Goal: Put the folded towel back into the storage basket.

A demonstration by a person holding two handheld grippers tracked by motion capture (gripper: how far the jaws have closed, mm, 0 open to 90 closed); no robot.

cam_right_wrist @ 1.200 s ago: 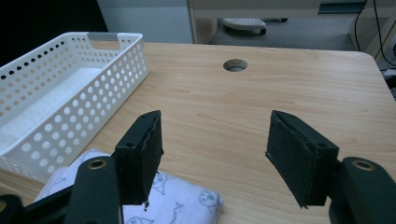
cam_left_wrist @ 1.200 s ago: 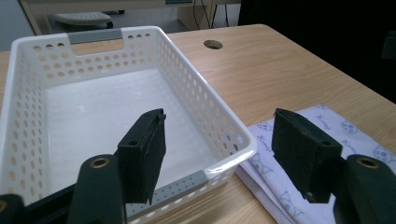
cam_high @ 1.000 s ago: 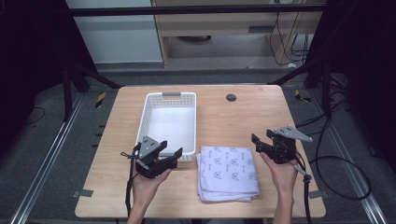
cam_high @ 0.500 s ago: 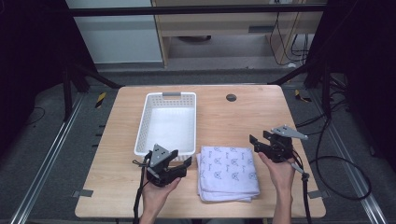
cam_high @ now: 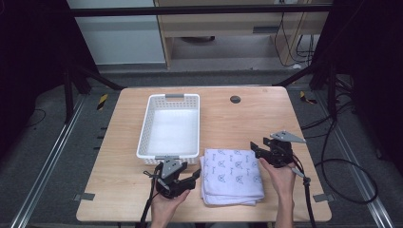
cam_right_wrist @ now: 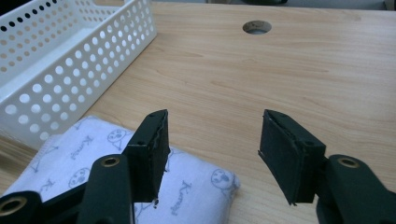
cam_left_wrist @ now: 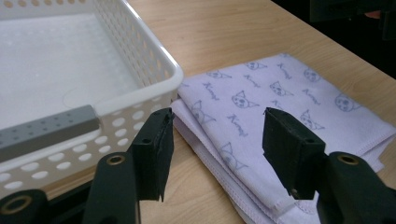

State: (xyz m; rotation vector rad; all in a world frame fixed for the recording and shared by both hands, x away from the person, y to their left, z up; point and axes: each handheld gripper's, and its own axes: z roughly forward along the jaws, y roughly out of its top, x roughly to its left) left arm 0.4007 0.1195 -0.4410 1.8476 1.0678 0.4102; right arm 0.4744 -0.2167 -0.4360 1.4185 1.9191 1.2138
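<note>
A folded stack of lilac cloths with cat-face prints (cam_high: 231, 175) lies near the table's front edge, just right of a white perforated basket (cam_high: 145, 128). My left gripper (cam_high: 196, 175) sits low at the stack's left edge, open, jaws pointing right. Its jaws have just been closing, with nothing pressed between them. In the left gripper view the cloths (cam_left_wrist: 280, 98) lie just beyond the gripper (cam_left_wrist: 217, 135) and the basket (cam_left_wrist: 140, 93) is at the left. My right gripper (cam_high: 254, 148) hovers at the stack's far right corner, open and also just closing over bare table (cam_right_wrist: 212, 135); the cloth corner (cam_right_wrist: 79, 154) lies under its left jaw.
The basket (cam_right_wrist: 70, 70) is empty and has grey handles. A round cable hole (cam_high: 235, 99) is in the tabletop at the back. Bare wood stretches right of the basket and left of my left hand. Cables trail from both grippers off the front edge.
My left gripper has moved right and down, from in front of the basket to the left edge of the cloth stack. The right gripper has stayed nearly in place.
</note>
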